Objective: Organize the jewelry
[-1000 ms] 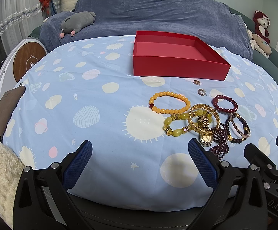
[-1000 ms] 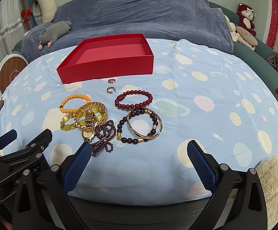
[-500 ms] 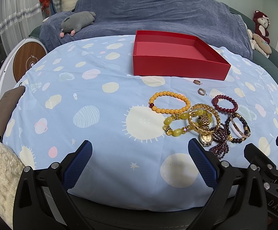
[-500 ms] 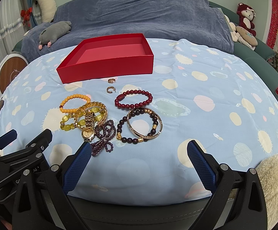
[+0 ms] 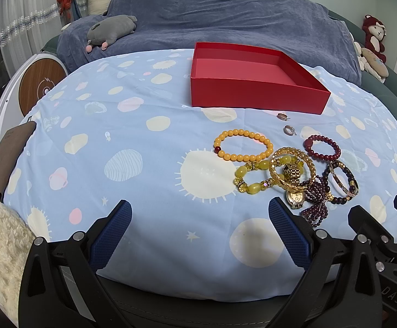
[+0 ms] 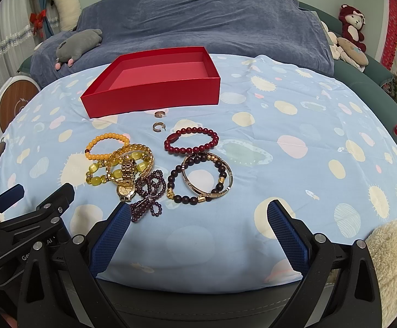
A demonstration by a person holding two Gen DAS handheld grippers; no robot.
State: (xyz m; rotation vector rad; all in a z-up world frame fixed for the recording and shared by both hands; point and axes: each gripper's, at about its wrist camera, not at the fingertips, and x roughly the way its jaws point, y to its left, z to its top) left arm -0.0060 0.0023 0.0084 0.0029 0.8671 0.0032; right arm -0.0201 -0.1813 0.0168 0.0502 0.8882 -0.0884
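**Nothing picked yet, box waits empty**

Left gripper (image 5: 200,231) and right gripper (image 6: 198,228) both hover wide open, holding nothing, at near edge. Jewelry pile (image 6: 154,169) lies just ahead; red box (image 6: 154,87) beyond it. Best start w/ an outlying bracelet, probably the dark-red bracelet (image 6: 191,140); pile looks tangled. Vs 1 s ago: no change.

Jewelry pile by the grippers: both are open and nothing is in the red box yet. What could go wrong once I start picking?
1. The gold watch, yellow bead bracelet and gold chain bracelet overlap; lifting one may drag the others.
2. The purple bead strand lies loose and could dangle and snag on the red box wall.
3. The two small earrings lie flat on soft cloth; the pads may pinch fabric instead.
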